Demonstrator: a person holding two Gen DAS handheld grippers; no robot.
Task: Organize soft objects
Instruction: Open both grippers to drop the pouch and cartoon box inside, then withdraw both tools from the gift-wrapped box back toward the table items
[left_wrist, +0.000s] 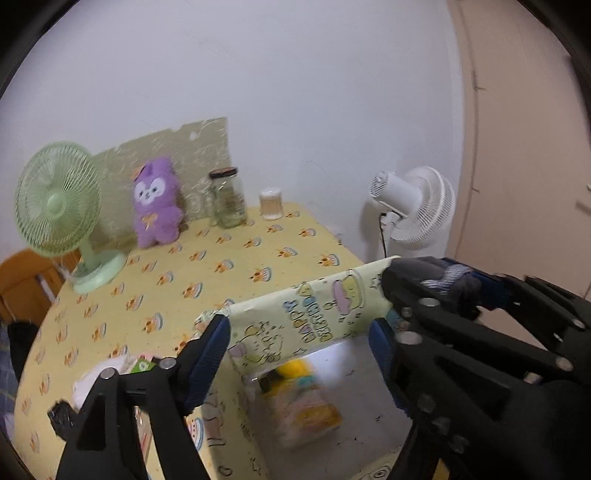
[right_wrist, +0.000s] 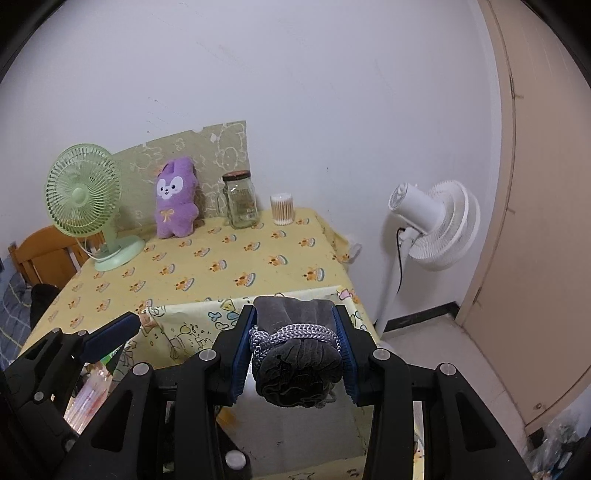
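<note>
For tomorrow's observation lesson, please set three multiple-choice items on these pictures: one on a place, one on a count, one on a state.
1. Where does the purple plush bear stand?
A. between the green desk fan and the clear glass jar
B. on the floor
C. inside the jar

2. How many fans are in view?
A. one
B. two
C. four

3. What is the right hand-held gripper doing?
A. hanging open with nothing in it
B. shut on a rolled grey cloth bundle tied with pale cord
C. shut on the jar

Answers:
1. A, since the bear stands on the yellow tablecloth with the fan on one side and the jar on the other.
2. B, since there is the green one plus a white standing fan.
3. B, since both blue pads press the bundle's sides.
</note>
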